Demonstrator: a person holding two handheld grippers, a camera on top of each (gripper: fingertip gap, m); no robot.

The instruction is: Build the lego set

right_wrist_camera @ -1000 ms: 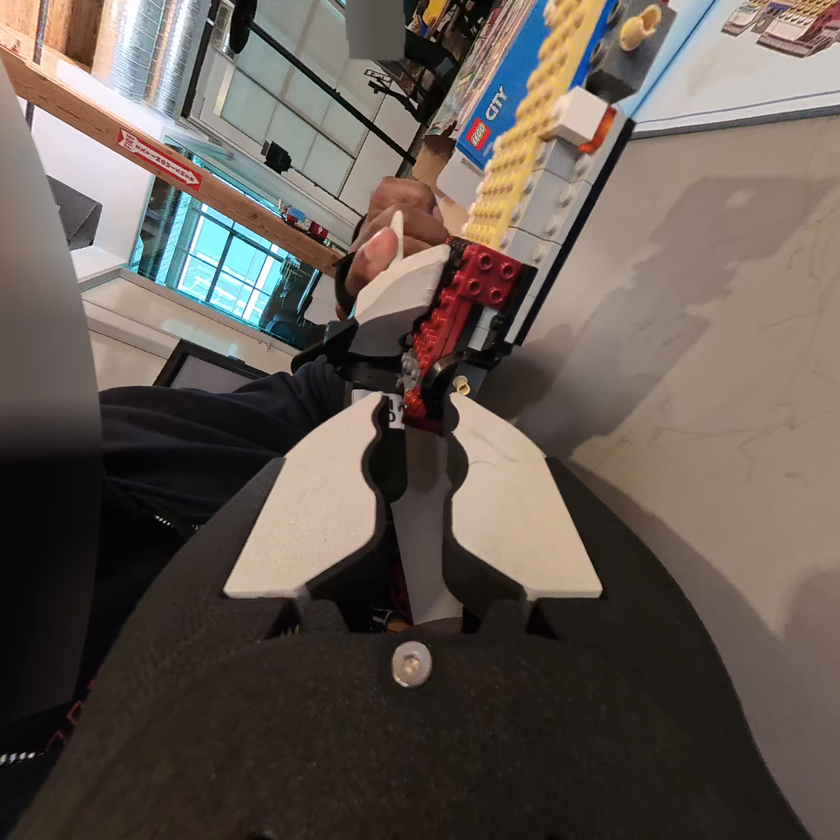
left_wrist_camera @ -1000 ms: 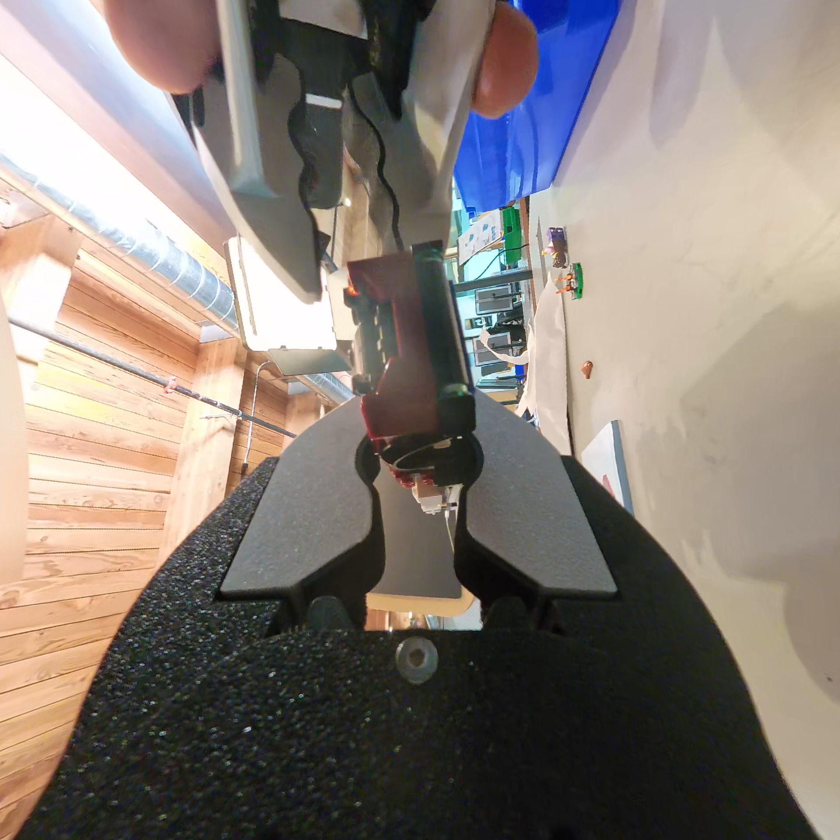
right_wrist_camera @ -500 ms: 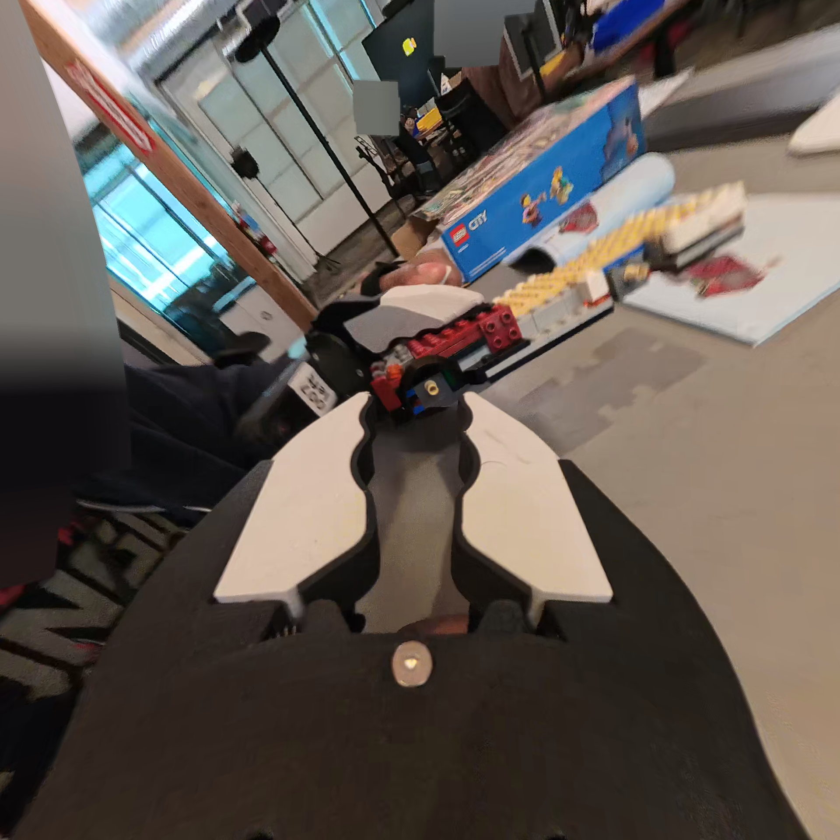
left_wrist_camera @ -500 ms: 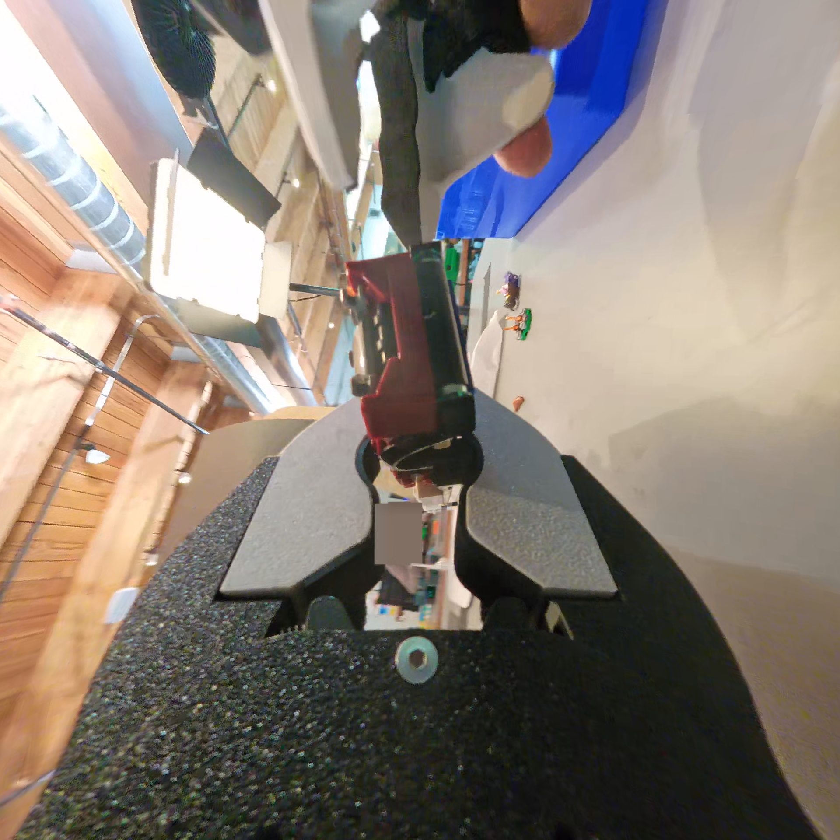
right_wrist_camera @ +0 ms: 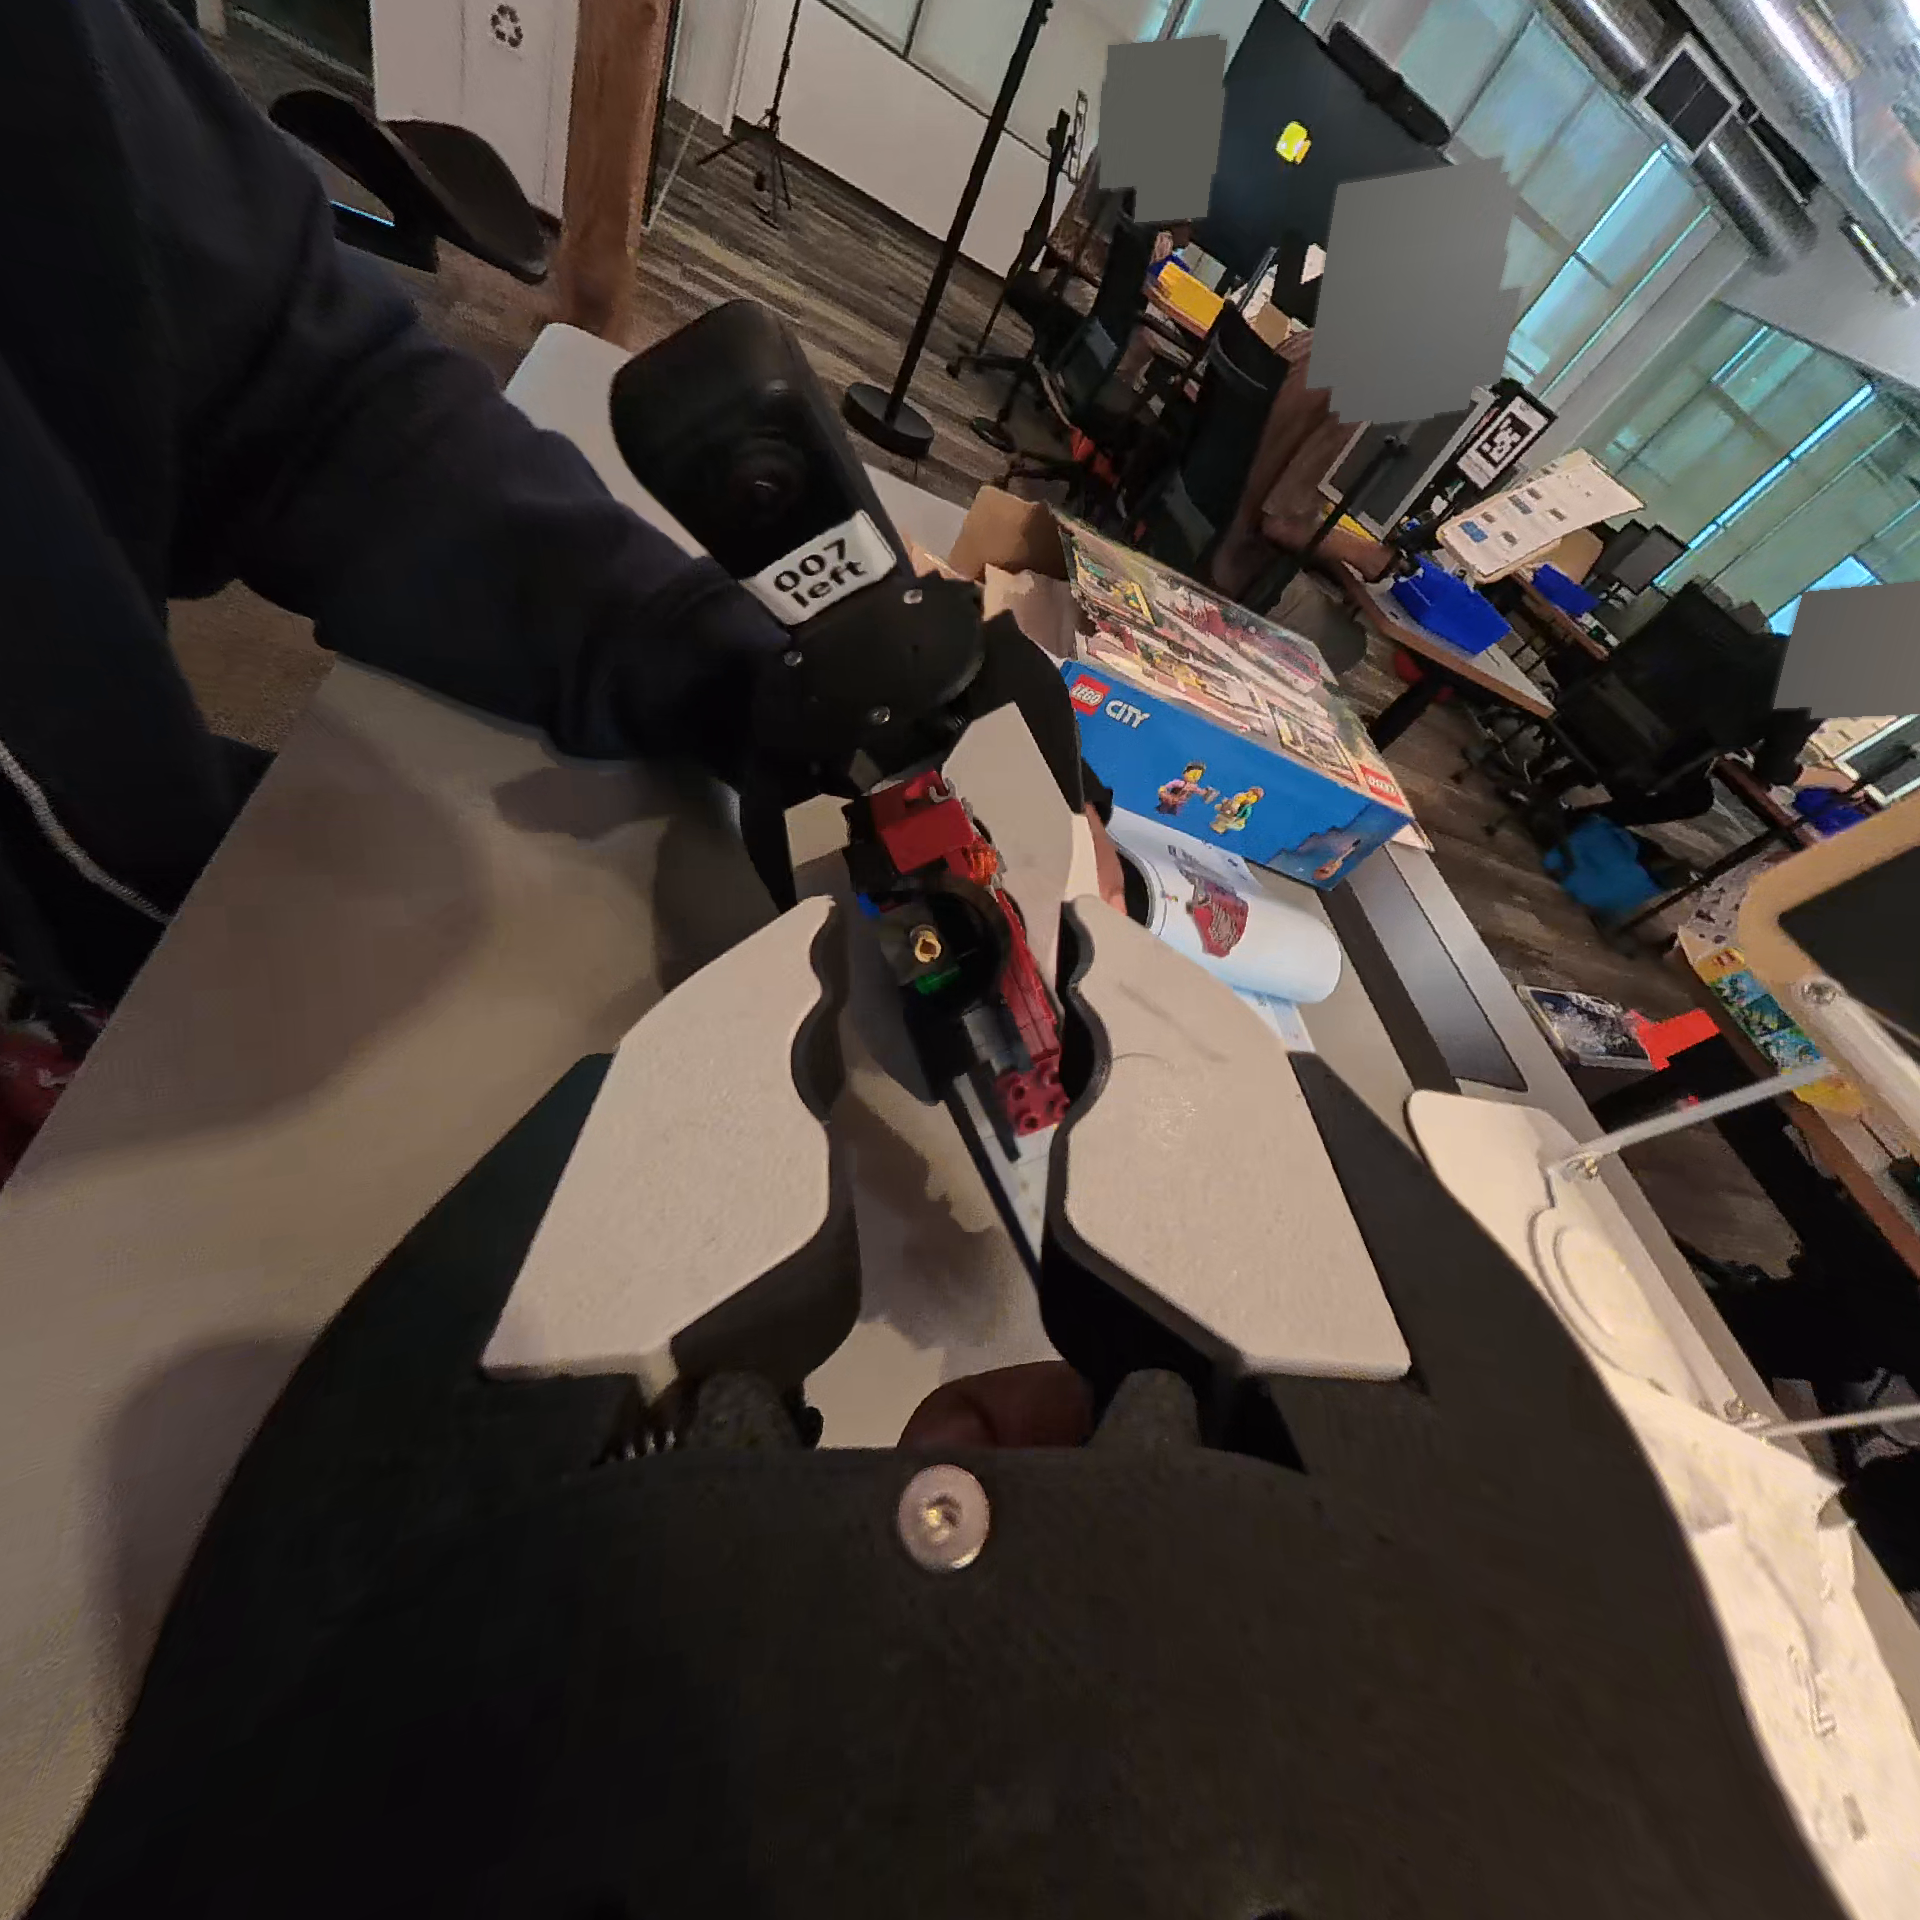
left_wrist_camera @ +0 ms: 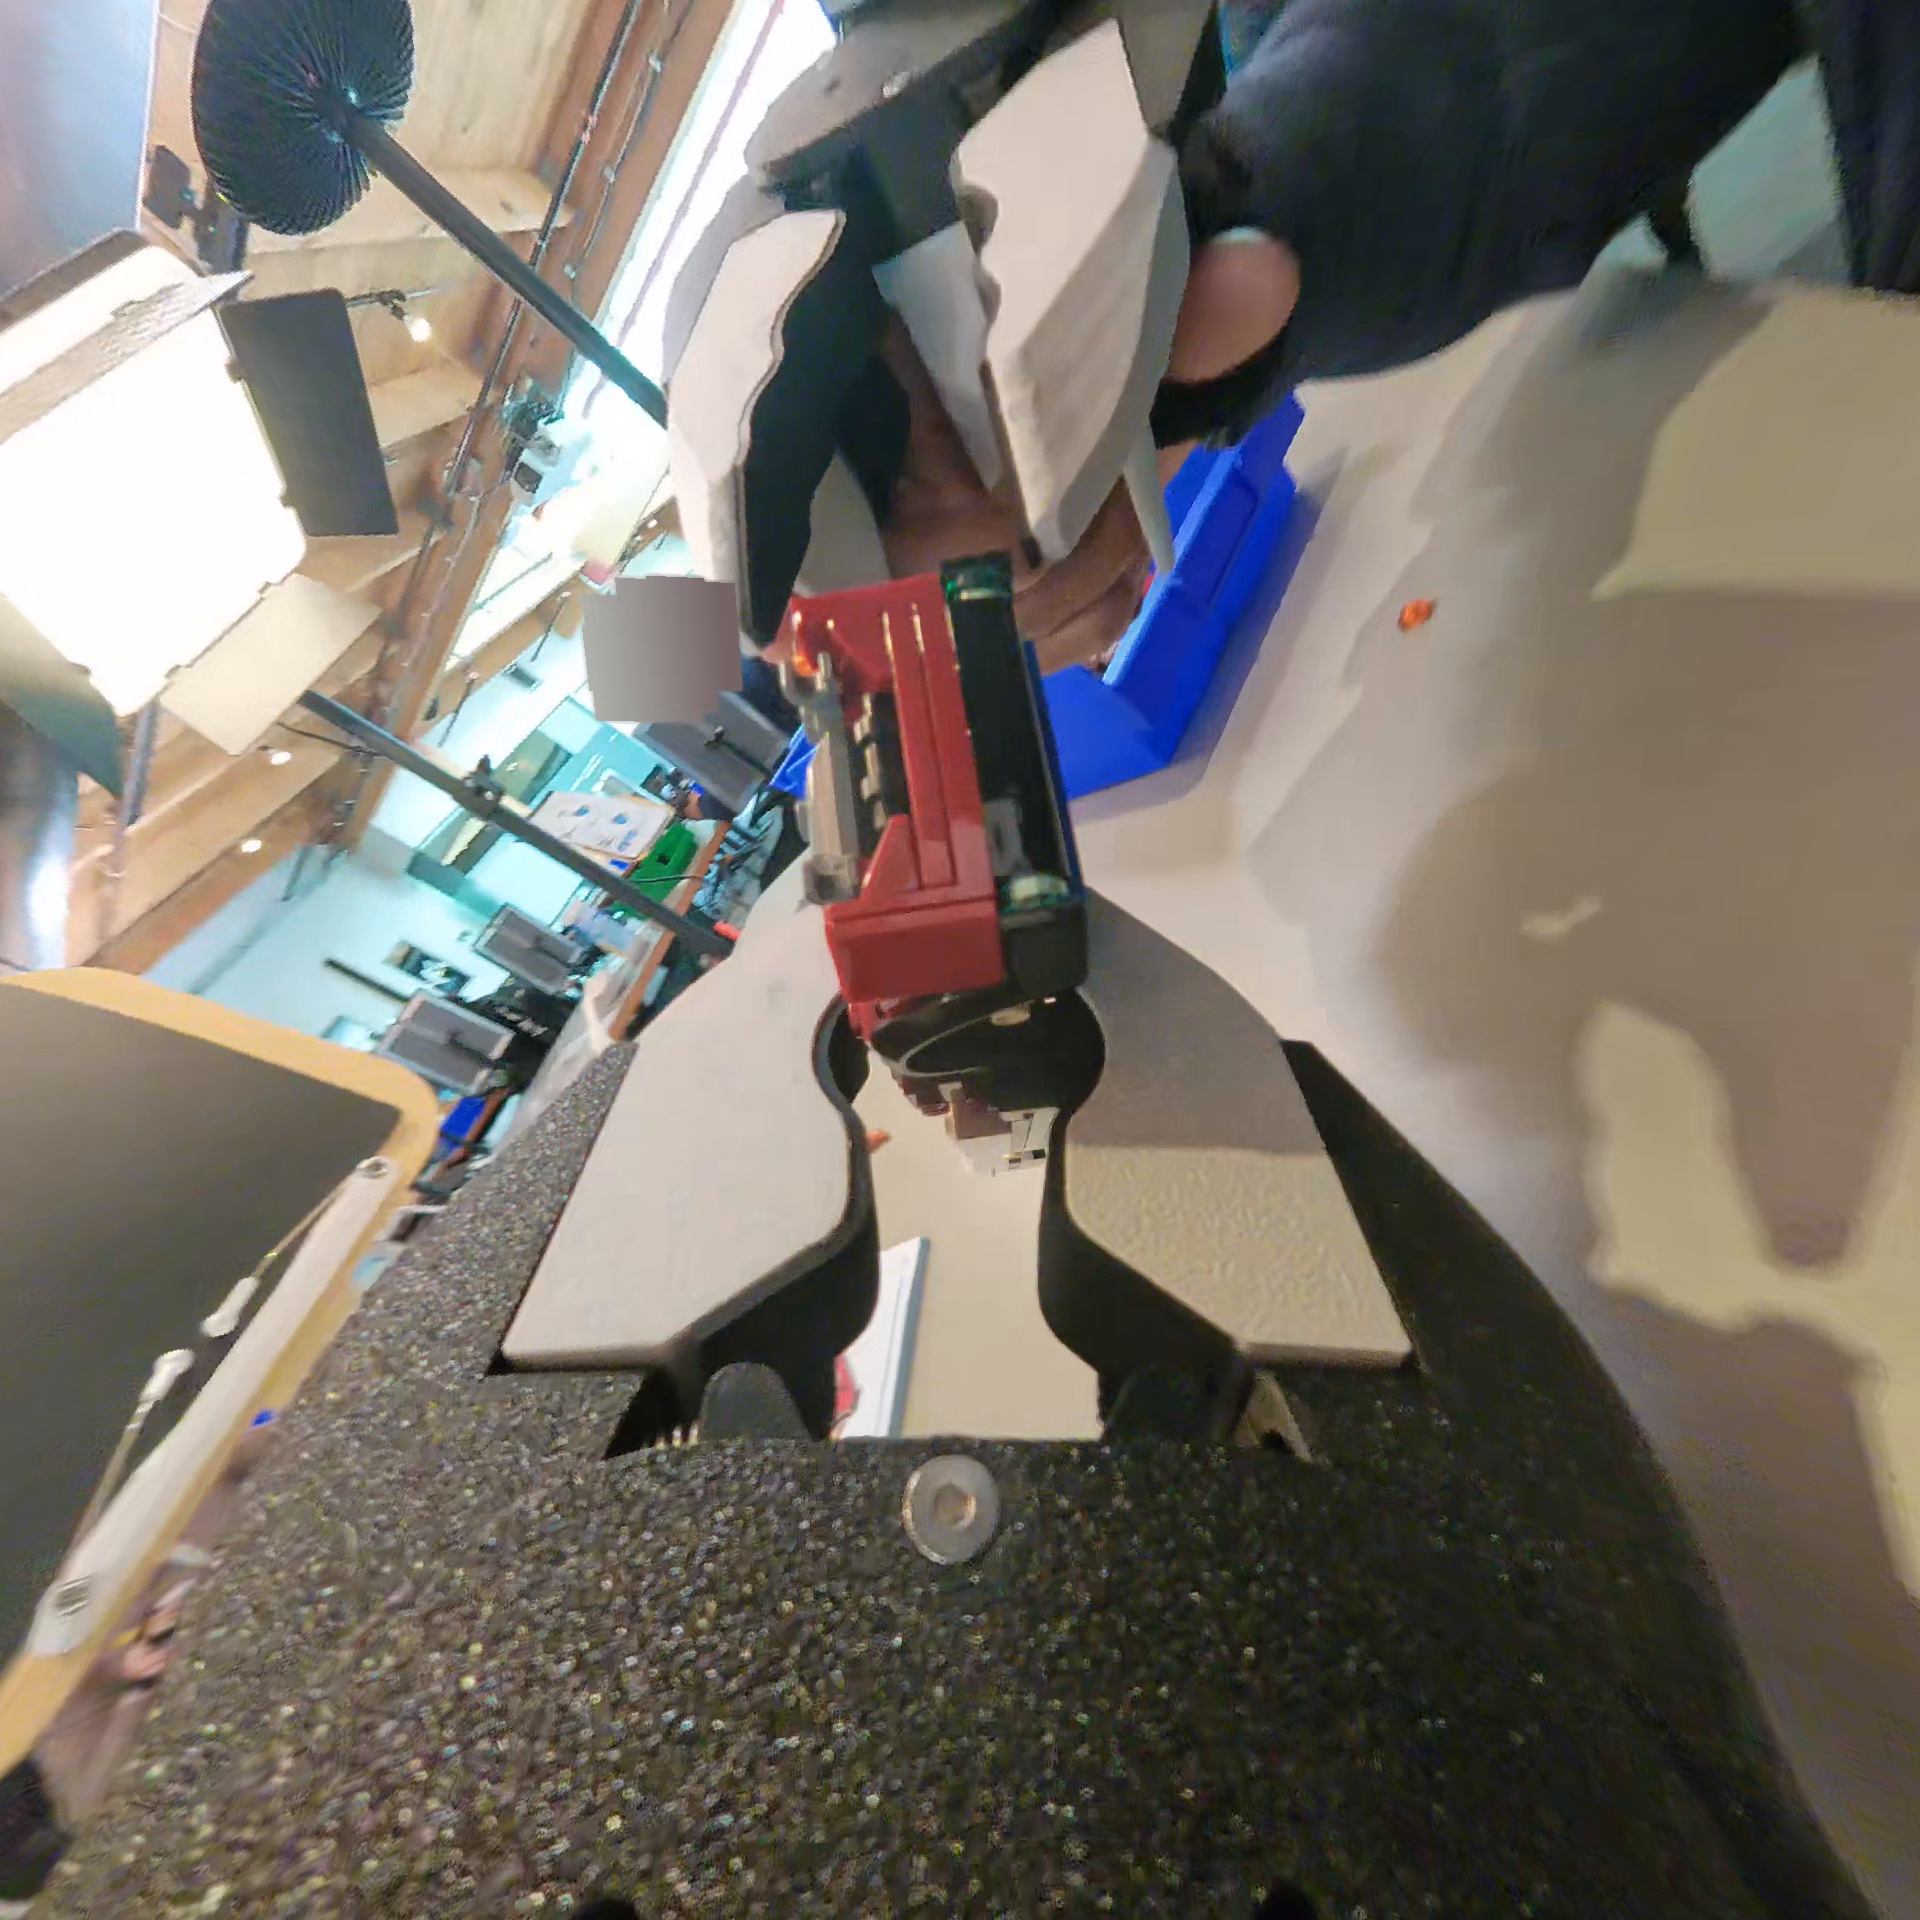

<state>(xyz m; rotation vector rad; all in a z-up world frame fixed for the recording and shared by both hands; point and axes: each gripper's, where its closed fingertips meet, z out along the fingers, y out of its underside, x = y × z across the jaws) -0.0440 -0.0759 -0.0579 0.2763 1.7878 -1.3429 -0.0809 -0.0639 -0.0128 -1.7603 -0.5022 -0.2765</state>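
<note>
Brick model (left_wrist_camera: 940,800), red and black with a wheel at its near end, hangs in the air above the pale worktop (left_wrist_camera: 1558,790), between the two tools; behind it in the right view sit a blue toy box (right_wrist_camera: 1236,769) and a curled booklet (right_wrist_camera: 1236,925). It looks light and stiff but liable to shed pieces under a squeeze, so I would take hold across its solid red body, not the wheel or small trim. Left tool (left_wrist_camera: 961,1023) is partly closed, its pads clamping the model's wheeled end; right tool (right_wrist_camera: 951,997) stands half open around the model's other end, and whether its pads press on it I cannot tell.
</note>
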